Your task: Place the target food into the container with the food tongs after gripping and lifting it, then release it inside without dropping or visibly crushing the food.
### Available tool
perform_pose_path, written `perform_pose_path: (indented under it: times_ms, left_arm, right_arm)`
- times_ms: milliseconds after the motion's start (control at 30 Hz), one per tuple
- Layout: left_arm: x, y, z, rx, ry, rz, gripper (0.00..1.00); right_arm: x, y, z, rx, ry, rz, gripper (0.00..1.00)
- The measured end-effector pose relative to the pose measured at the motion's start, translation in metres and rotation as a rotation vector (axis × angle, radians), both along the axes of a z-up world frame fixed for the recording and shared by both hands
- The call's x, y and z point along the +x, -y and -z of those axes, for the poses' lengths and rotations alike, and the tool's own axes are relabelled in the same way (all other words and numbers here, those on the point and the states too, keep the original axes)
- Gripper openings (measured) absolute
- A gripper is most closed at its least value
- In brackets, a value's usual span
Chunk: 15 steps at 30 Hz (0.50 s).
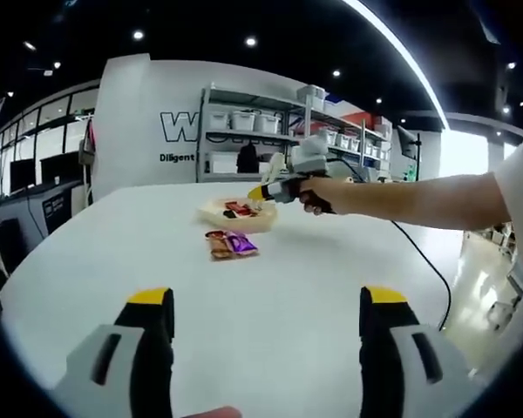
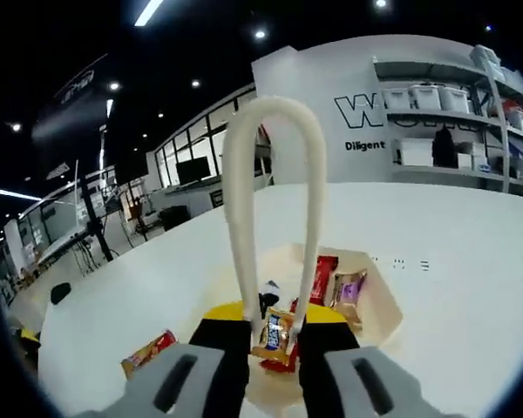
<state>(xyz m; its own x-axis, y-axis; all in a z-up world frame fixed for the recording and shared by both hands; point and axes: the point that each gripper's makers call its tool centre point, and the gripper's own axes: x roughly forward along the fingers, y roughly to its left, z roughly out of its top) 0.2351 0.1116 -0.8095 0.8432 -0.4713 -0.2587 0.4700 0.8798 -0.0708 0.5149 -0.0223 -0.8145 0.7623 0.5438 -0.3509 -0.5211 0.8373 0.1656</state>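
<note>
**Colours of the tabletop, container, snacks, tongs and claws.**
White tabletop [image 1: 139,252]; cream container [image 2: 379,305] holding a red packet [image 2: 324,279] and a purple-and-tan packet [image 2: 349,287]. Cream-white tongs [image 2: 270,200] pinch a gold packet with a blue patch [image 2: 275,335]. An orange-brown packet [image 1: 218,245] and a purple packet [image 1: 241,243] lie on the tabletop. The left claw [image 1: 266,326] and right claw [image 2: 266,340] are black with yellow tips and grey bodies.

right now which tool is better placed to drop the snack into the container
Right. The right tool holds the cream looped food tongs, which pinch a small orange-wrapped snack directly over the shallow cream container. The left tool is open and empty, well back from it.
</note>
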Motion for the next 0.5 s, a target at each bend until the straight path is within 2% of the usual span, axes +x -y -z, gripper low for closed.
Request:
perform_pose_path:
  times_ms: [33, 133, 200, 267, 500]
  left_arm:
    - [0.001, -0.001, 0.001, 0.001, -0.003, -0.002, 0.86]
    - [0.004, -0.002, 0.005, 0.004, -0.008, -0.007, 0.86]
    - [0.006, -0.003, 0.007, 0.006, -0.013, -0.009, 0.86]
    - [0.009, -0.006, 0.009, 0.007, -0.017, -0.014, 0.86]
    - [0.012, -0.008, 0.014, 0.004, -0.032, -0.011, 0.86]
  right_arm:
    - [0.004, 0.003, 0.004, -0.039, 0.013, 0.008, 0.13]
    - [0.011, 0.001, 0.01, -0.034, 0.0, 0.005, 0.13]
    - [0.017, 0.001, 0.016, -0.065, 0.005, 0.006, 0.13]
    - [0.02, 0.0, 0.015, -0.092, 0.024, 0.0, 0.13]
    - [0.029, -0.007, 0.018, -0.132, 0.024, -0.019, 0.14]
